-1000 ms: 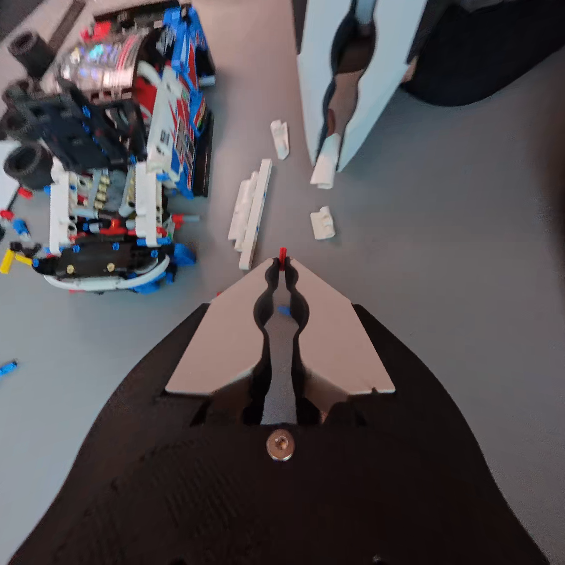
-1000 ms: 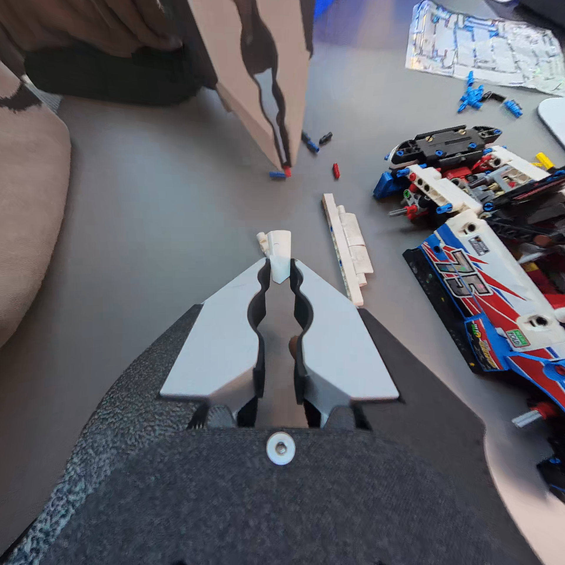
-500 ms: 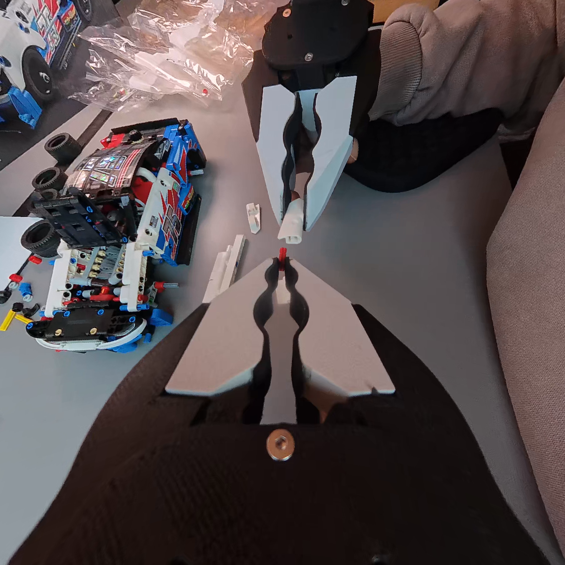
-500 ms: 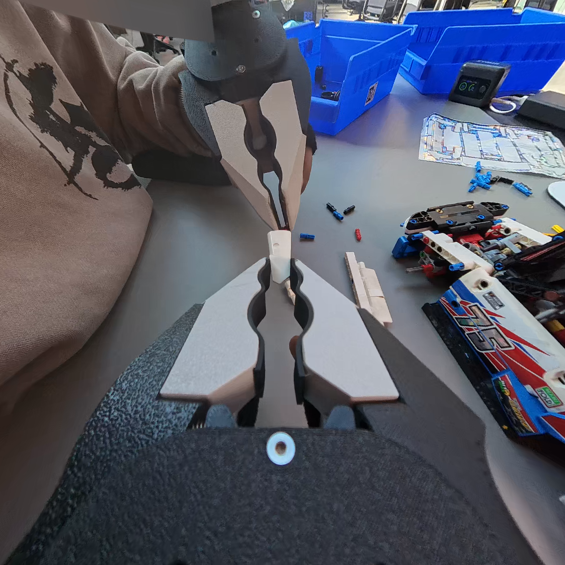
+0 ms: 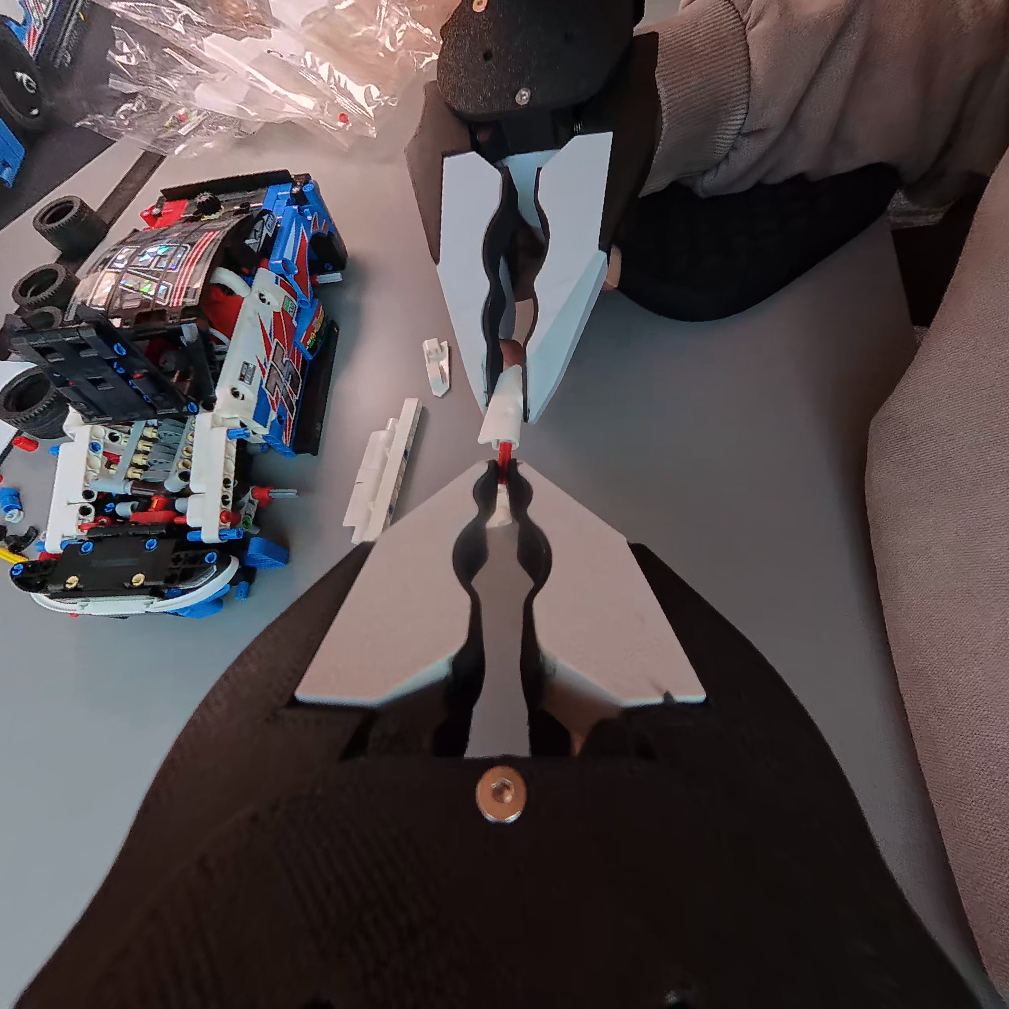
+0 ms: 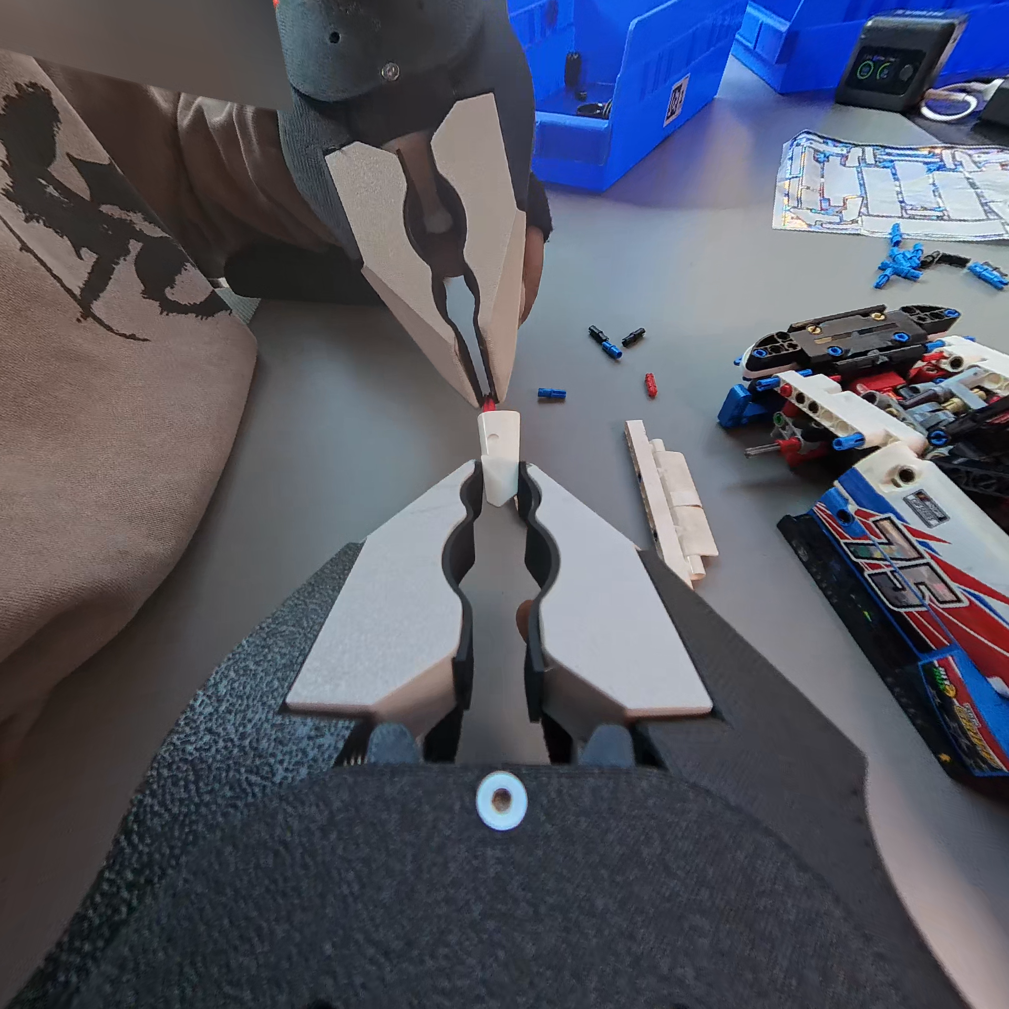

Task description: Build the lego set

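- Grey worktop carries a mostly built car; loose pieces remain.
- Left hand-held gripper clamps a red pin.
- Right hand-held gripper clamps a white piece; joining looks unfinished.

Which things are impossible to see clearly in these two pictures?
- Red pin, left wrist view: its rear hidden between the left gripper fingers.
- White piece, right wrist view: whether the pin has entered it, too small.
- Lego car: cut by the right edge.

A grey table carries a partly built race car at left, a white beam assembly beside it, loose pins, blue bins far off.
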`<action>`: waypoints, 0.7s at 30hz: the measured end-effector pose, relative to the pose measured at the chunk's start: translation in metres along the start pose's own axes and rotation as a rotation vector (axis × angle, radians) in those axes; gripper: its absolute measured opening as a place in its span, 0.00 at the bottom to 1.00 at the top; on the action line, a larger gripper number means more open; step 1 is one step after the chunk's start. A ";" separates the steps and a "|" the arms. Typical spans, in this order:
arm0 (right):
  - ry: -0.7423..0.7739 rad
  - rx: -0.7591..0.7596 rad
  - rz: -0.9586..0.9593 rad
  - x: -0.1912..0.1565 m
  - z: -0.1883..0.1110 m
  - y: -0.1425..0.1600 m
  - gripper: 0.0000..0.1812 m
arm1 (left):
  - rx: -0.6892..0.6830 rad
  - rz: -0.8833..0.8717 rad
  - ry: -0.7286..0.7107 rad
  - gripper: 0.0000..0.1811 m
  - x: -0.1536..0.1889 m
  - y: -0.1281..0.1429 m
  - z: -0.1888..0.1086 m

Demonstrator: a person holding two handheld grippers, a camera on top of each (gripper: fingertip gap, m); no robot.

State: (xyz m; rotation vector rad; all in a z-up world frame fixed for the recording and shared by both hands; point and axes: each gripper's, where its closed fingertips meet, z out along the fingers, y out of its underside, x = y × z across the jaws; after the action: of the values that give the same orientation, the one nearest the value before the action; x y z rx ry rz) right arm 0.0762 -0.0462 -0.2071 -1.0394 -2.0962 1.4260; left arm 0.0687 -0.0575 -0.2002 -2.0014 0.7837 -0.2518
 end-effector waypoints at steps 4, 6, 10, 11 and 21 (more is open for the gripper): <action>0.005 -0.029 0.003 0.000 0.002 0.004 0.05 | -0.017 0.009 -0.001 0.01 0.001 0.003 0.002; 0.010 -0.056 0.002 0.000 0.002 0.007 0.05 | -0.028 0.012 -0.001 0.01 0.002 0.004 0.003; 0.031 -0.118 -0.004 -0.001 0.005 0.013 0.05 | -0.079 0.026 -0.004 0.01 0.003 0.011 0.006; 0.033 -0.133 -0.003 -0.001 0.006 0.014 0.05 | -0.095 0.031 -0.003 0.01 0.004 0.014 0.007; 0.079 -0.256 0.035 -0.002 0.011 0.029 0.05 | -0.187 0.022 0.009 0.00 0.007 0.031 0.019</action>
State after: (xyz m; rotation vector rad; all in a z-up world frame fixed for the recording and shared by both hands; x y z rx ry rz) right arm 0.0805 -0.0481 -0.2378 -1.2126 -2.2540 1.1317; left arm 0.0699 -0.0600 -0.2368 -2.1667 0.8610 -0.1799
